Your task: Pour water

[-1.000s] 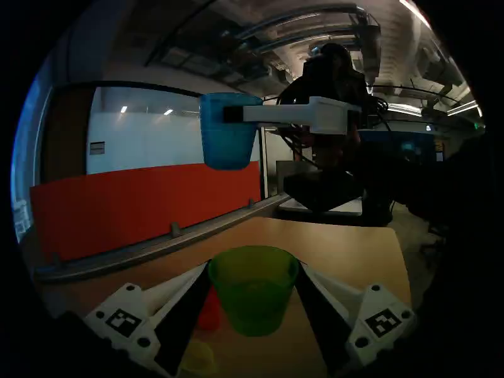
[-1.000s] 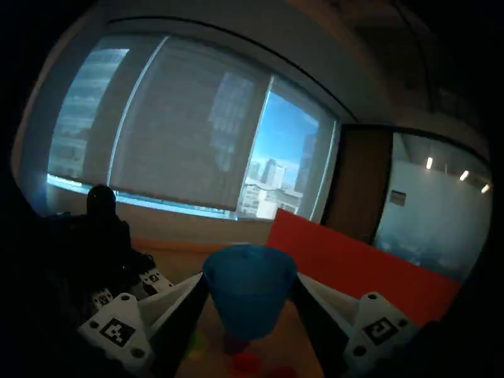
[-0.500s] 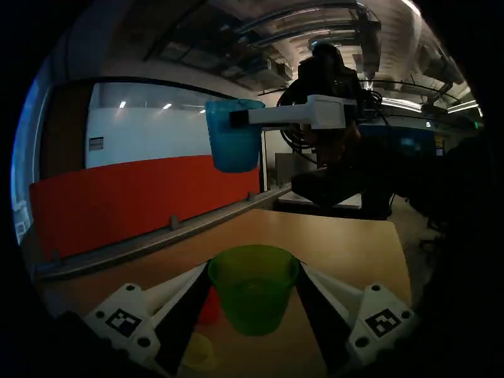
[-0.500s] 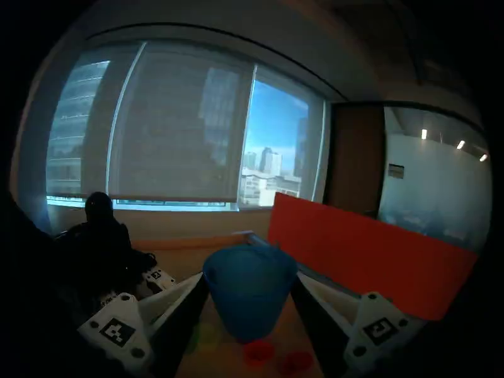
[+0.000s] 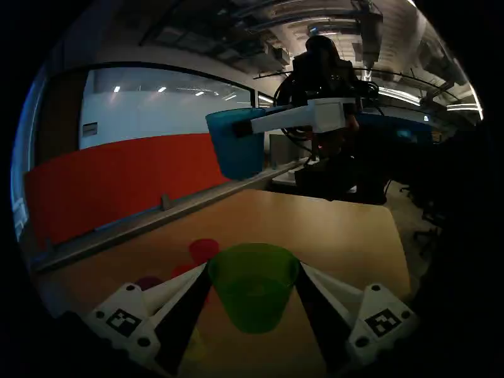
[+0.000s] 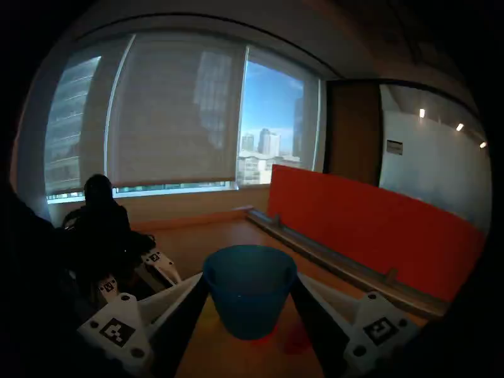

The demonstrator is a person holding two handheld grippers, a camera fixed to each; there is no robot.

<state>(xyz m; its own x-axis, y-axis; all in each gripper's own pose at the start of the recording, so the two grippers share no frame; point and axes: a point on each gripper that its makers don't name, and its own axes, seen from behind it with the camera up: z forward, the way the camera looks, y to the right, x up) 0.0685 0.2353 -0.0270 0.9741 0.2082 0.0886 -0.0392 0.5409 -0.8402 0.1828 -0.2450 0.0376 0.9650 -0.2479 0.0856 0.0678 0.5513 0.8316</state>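
Two cups held aloft over the table, set up for a pour.
In the left gripper view, the left gripper (image 5: pixel 253 276) clamps a translucent green plastic cup (image 5: pixel 253 301) upright above the wooden table's (image 5: pixel 343 227) near edge, apparently as receiver; beyond, the right gripper (image 5: pixel 242 129) tilts a blue plastic cup (image 5: pixel 234 156) toward it. In the right gripper view, its jaws pinch that blue cup; water isn't discernible.
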